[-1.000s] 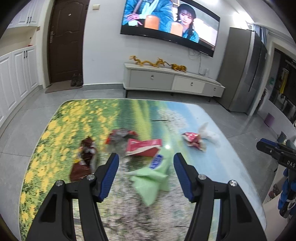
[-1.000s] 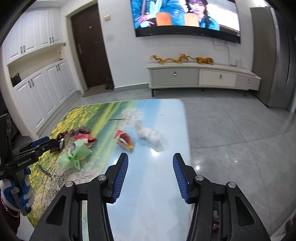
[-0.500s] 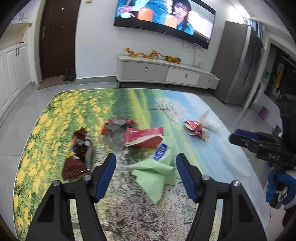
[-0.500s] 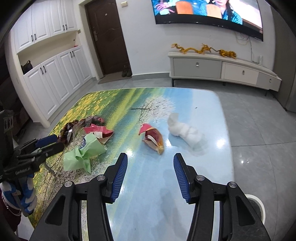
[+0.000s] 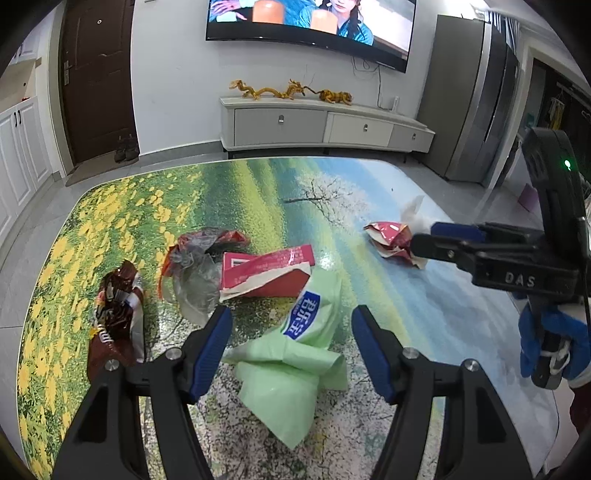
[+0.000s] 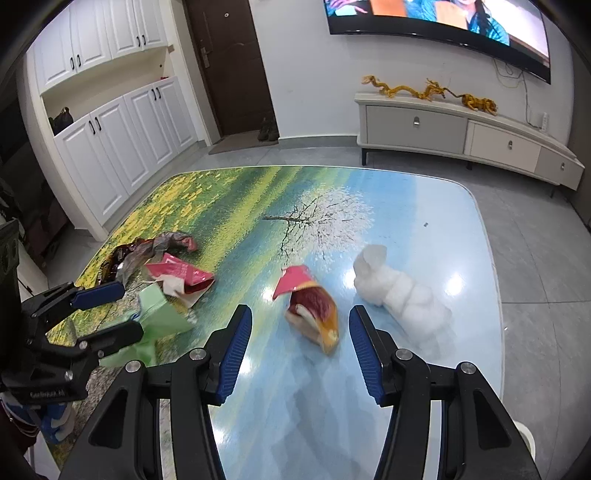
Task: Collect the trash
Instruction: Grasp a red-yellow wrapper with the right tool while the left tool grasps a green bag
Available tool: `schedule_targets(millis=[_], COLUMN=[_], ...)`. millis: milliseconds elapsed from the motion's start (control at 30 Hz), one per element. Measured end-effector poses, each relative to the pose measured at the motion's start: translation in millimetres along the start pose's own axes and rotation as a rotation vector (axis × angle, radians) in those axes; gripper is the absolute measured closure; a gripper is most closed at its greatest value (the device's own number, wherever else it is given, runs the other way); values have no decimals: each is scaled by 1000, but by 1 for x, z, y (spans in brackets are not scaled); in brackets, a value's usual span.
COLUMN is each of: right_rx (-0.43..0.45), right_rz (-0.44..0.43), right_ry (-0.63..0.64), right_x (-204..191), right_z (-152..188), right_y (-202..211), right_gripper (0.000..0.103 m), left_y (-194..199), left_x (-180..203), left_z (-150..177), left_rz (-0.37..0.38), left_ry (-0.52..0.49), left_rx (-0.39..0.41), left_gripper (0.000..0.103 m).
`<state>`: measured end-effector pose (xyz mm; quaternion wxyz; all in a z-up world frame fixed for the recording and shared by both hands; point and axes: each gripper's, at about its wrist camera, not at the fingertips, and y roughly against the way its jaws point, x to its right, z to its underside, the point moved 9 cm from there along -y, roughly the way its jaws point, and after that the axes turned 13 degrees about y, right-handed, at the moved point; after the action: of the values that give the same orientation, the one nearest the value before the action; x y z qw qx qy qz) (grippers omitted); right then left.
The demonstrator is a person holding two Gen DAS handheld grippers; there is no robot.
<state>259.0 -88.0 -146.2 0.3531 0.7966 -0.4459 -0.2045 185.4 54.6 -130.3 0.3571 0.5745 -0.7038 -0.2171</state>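
Hovering apart, the left tool [image 5: 291, 343] frames a green bag [image 5: 295, 354]. The right tool [image 6: 301, 349], jaws apart, seemingly empty, frames a red wrapper [image 6: 314, 310].

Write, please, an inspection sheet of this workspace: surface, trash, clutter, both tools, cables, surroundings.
Surface: glossy table printed with a meadow and tree picture.
Job's things: green plastic bag; torn red carton; brown snack wrapper; crumpled grey-red wrapper; red-orange snack bag; white crumpled tissue.
Clutter: nothing seen.
Grippers: left tool open, green bag between its fingers; its jaws have just been opening. Right tool open, before the red-orange bag.
Cables: wires below the television.
Surroundings: television cabinet, brown door, white cupboards.
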Motion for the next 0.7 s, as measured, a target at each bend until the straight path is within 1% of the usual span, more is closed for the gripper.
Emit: schedule_targets(millis=[133, 233, 300, 400, 433, 467, 500, 533, 600, 700], right_rx=[-13, -22, -28, -43, -48, -50, -54, -58, -57, -49], right_rz=[-20, -28, -32, -33, -34, -32, -31, -27, -23, -18], right_ry=[25, 48, 59, 67, 68, 70, 73, 76, 79, 84], right_x=[-1, -3, -5, -5, -6, -6, -7, -7, -7, -10], right_z=[-5, -7, -7, -6, -5, -4, -3, -2, 0, 2], right_y=[-17, -26, -31, -37, -38, -39, -39, -40, -39, -34], right_gripper=[49, 49, 49, 49, 51, 54, 62, 68, 69, 71], left_y=[-9, -12, -15, -17, -17, -17, -17, -17, -17, -14], left_x=[1, -1, -3, -5, -5, -4, -4, -3, -1, 1], left_z=[2, 4, 5, 8, 9, 9, 10, 10, 12, 14], left_rz=[-13, -17, -18, -21, -19, -16, -11, -8, -5, -3], left_ry=[-15, -8, -4, 3, 5, 8, 10, 13, 16, 20], left_rx=[-14, -23, -30, -36, -36, -38, -41, -43, -45, -44], left_gripper=[38, 38, 43, 46, 47, 51, 55, 57, 64, 67])
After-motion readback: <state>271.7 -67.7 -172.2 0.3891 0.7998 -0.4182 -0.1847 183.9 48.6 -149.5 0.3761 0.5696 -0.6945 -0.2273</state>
